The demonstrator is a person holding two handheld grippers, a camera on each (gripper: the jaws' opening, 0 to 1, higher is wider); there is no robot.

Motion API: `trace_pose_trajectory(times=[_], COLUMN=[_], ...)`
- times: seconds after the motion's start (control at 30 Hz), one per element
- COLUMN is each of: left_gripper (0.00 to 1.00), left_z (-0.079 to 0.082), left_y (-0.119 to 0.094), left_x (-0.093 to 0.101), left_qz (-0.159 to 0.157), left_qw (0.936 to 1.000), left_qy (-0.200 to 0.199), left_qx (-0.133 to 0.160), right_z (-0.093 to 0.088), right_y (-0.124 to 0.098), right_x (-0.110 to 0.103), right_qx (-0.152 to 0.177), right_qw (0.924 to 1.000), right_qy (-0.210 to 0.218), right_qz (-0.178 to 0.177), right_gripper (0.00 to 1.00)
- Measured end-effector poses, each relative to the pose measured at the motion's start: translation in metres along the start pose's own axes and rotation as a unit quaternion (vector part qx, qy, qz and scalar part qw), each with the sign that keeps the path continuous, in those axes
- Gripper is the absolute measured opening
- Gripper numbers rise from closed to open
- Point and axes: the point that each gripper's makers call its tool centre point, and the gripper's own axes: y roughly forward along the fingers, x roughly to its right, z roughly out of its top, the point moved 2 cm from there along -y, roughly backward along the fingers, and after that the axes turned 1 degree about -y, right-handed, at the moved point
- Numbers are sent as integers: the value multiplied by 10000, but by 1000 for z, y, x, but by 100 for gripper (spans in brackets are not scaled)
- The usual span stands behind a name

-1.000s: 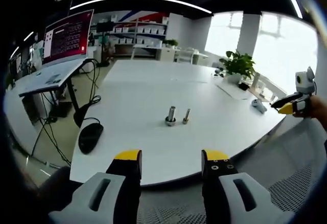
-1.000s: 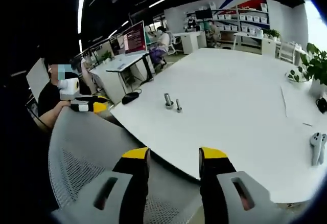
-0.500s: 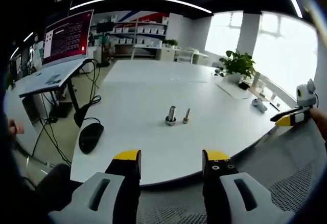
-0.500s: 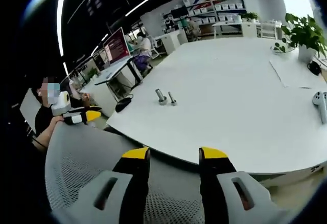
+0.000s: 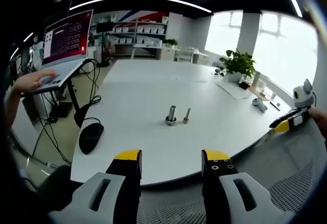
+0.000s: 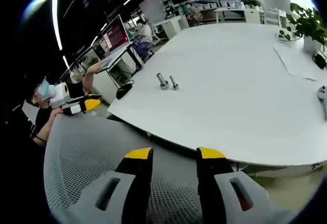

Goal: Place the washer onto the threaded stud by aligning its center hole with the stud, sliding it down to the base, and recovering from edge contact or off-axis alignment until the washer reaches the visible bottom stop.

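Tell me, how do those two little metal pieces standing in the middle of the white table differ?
The left bolt looks thicker and taller than the right bolt. The left bolt has a wide round collar at its foot; the right bolt looks slim all the way down. Both are grey metal, stand upright close together on the white table, and nothing is touching them.

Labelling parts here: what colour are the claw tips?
Yellow tips on the left claw, clearest in the left gripper view.
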Motion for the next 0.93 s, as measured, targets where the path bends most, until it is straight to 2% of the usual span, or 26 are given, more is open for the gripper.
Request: trace_pose_trajectory(times=[0.07,0.23,0.43,0.93], left_gripper=[45,46,45,45], left_z=[-3,0,-1,1], left_y=[1,0,2,0], left_x=[-5,-1,-5,-4], left_qz=[-2,1,10,18], left_qw=[10000,10000,10000,9999], left_qy=[3,-7,-24,-69], left_qx=[-4,8,18,79], right_z=[-2,-3,-8,-9], right_y=[1,1,5,4], right_x=[-1,-1,-4,-4], right_qx=[-94,-102,-358,-351], right_qw=[9999,9998,9989,9991], right_qy=[-86,-42,-137,-133], right_qz=[30,141,258,210], right_gripper=[37,37,37,35])
